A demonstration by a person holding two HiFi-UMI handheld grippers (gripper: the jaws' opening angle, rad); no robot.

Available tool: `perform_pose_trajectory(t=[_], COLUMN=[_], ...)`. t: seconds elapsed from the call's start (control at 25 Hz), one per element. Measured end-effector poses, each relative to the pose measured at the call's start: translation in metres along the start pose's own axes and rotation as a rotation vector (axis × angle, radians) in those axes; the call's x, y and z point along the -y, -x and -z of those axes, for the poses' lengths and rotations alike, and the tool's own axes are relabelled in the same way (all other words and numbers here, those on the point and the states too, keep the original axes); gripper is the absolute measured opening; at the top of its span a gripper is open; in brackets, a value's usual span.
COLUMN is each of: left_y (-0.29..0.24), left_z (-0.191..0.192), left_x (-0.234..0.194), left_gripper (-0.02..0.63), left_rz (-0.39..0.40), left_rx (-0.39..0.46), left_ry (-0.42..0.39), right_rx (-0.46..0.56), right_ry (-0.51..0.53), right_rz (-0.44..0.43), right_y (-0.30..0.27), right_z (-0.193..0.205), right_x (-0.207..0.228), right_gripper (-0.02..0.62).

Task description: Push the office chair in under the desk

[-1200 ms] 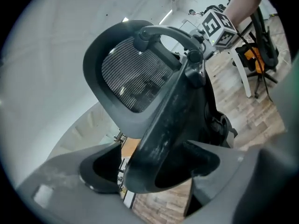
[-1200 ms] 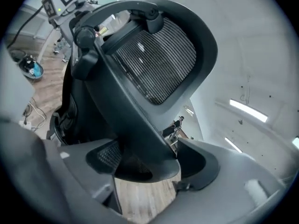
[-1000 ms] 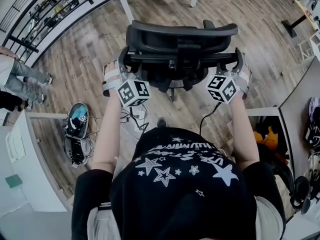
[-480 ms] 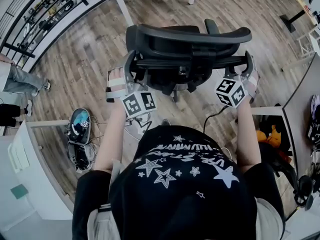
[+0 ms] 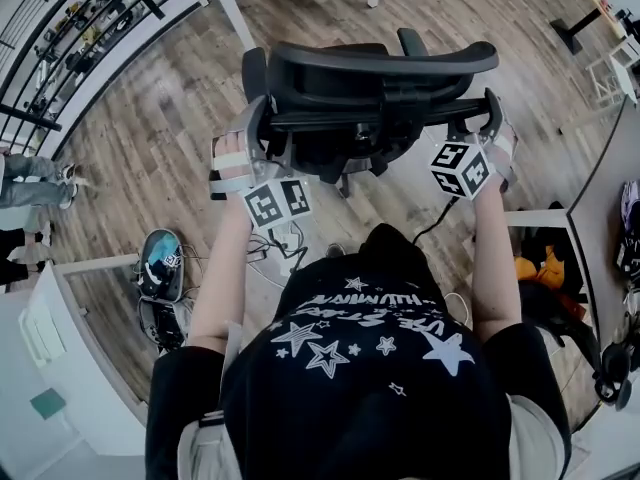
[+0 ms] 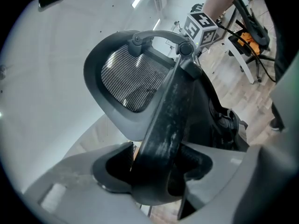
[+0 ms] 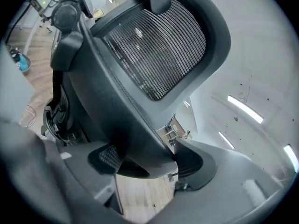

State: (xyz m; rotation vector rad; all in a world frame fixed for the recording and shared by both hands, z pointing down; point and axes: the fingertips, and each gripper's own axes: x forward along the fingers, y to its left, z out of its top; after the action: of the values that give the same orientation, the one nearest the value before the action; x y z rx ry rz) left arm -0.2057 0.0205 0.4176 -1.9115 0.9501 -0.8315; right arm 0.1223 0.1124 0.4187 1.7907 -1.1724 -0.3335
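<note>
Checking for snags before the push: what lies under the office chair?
Only surrounding wood floor and one dark base leg show under the office chair; its backrest covers the wheels and the floor directly beneath.

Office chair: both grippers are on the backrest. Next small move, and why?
Probably hold both grips and roll the office chair a short way forward, toward the white desk leg. The left gripper and right gripper each clamp one side of its backrest frame, and it stands on open wooden floor, not yet under a desk.
</note>
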Motion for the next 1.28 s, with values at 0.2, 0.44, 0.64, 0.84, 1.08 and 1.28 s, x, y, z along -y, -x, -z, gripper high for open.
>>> perform_pose_trajectory(t=[0.2, 0.44, 0.64, 0.84, 1.08, 1.28], left_y=[-0.025, -0.067, -0.104, -0.139, -0.177, -0.198], left_z=[0.008, 0.022, 0.017, 0.014, 0.009, 0.004], left_x=[-0.005, -0.023, -0.031, -0.034, -0.04, -0.041], left_gripper=[0.276, 0.276, 0.276, 0.276, 0.276, 0.276], left_rz=[-0.005, -0.023, -0.026, -0.036, -0.032, -0.034], left_rx=[0.015, 0.003, 0.011, -0.001, -0.025, -0.056], left_ry=[-0.01, 0.006, -0.004, -0.002, 0.008, 0.017], right_rx=[-0.008, -0.004, -0.022, -0.018, -0.014, 0.002], right_ry=[0.044, 0.08, 0.095, 0.11, 0.124, 0.154], right_rz=[0.019, 0.024, 0.015, 0.005, -0.005, -0.005], right_y=[-0.02, -0.055, -0.095, -0.135, -0.178, -0.204], right_z=[-0.006, -0.027, -0.035, -0.039, -0.046, -0.046], right_x=[-0.003, -0.003, 0.007, 0.013, 0.022, 0.028], right_gripper=[0.298, 0.284, 0.281, 0.281, 0.282, 0.282])
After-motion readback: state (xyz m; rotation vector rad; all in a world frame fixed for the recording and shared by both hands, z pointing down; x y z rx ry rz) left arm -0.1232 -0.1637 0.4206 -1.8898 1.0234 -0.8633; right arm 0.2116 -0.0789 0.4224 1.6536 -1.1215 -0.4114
